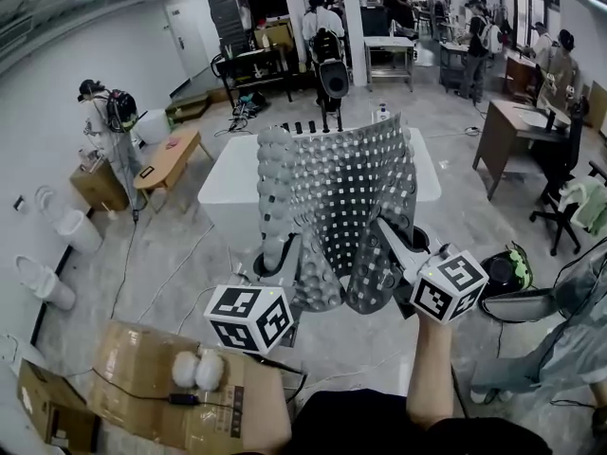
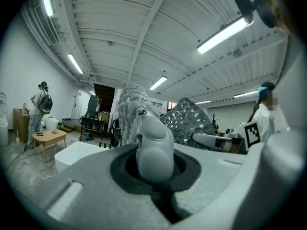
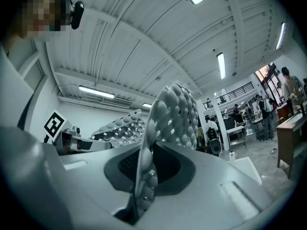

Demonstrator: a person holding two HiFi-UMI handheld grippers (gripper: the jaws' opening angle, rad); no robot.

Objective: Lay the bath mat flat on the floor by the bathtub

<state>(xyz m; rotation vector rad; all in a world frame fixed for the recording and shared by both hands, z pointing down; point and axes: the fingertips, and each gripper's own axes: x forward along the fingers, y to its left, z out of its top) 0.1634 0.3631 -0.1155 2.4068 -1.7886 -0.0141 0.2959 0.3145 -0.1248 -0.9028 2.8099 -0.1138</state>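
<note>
In front of the tub (image 1: 224, 180), off the floor, the mat (image 1: 346, 192) stands curled above both tongs. The left gripper (image 1: 285, 265) and right gripper (image 1: 391, 240) are each clamped on its lower edge. It's probably light, bendy, bumpy rubber, so far-apart edge grips would spread it best.

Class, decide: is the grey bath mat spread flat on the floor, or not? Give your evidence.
Not flat: the grey perforated rubber bath mat is held aloft, curled, pinched by the left gripper and the right gripper.
</note>
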